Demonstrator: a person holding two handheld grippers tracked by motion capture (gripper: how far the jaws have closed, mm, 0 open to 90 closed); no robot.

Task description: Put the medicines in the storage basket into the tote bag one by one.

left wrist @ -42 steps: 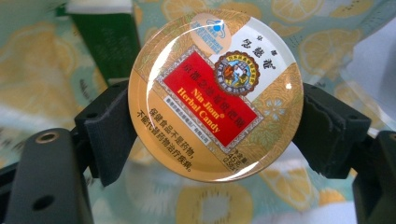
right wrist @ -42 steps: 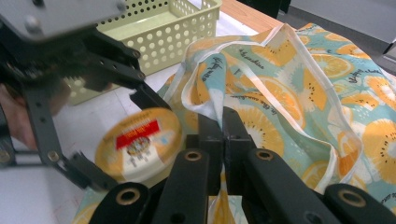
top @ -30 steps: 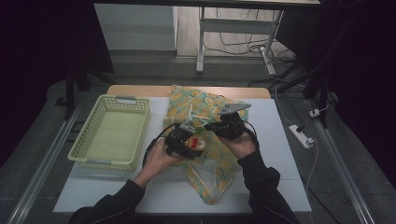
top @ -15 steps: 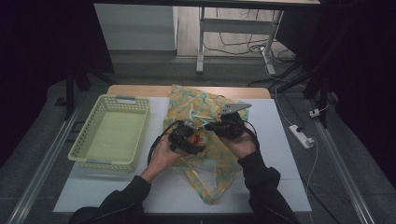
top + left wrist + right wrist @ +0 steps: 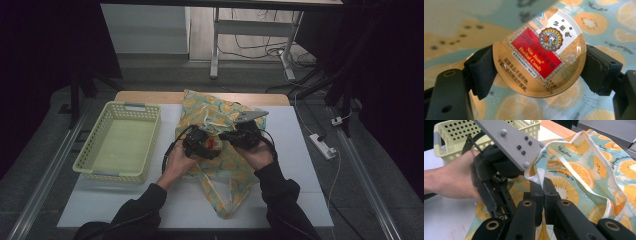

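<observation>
My left gripper (image 5: 541,71) is shut on a round gold tin (image 5: 540,52) with a red "Herbal Candy" label, one pad on each side of its rim. It hangs just over a cloth bag (image 5: 599,20) printed with orange slices. In the high view the bag (image 5: 225,195) lies mid-table, with the left gripper (image 5: 205,145) and tin (image 5: 214,144) over its upper half. My right gripper (image 5: 544,187) is shut on the bag's white-edged rim (image 5: 536,173) and holds it lifted, right beside the left gripper's body (image 5: 491,175). The right gripper (image 5: 230,136) sits just right of the tin.
A pale yellow perforated basket (image 5: 153,135) stands at the table's left, seen again behind the hand in the right gripper view as the basket (image 5: 454,135). The white tabletop (image 5: 300,200) extends on the right. A power strip (image 5: 322,145) lies on the floor beyond.
The left gripper with the tin has shifted a little away from the person and toward the right gripper. The right gripper and the bag rim it holds have stayed put.
</observation>
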